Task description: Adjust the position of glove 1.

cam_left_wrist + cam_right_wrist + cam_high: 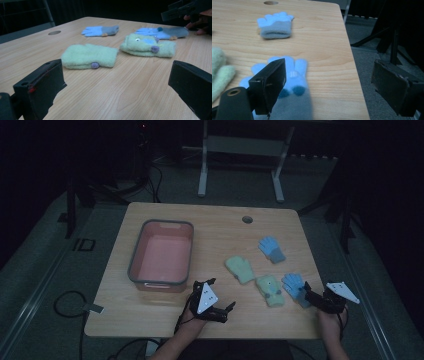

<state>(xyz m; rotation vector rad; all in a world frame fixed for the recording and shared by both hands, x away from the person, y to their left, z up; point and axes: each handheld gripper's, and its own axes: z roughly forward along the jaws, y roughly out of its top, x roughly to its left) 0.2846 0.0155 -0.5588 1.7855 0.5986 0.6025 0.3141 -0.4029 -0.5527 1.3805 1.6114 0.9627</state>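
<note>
One mark can be read — the letters "ID" (pixel 83 244), pale on the dark floor covering (pixel 45 270) at the left middle of the high view, beside the table's left edge. Nothing on the gloves, the tub or the grippers carries legible writing.

Blue gloves: I count two (pixel 272 249) (pixel 294 285)
Green mittens: two (pixel 240 269) (pixel 270 290)
Pink tub: one (pixel 186 261)
My tongs: two (pixel 220 296) (pixel 306 294)

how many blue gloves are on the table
2. One blue glove lies toward the far right of the table; the other blue glove lies near the right edge, just ahead of the right gripper.
</note>
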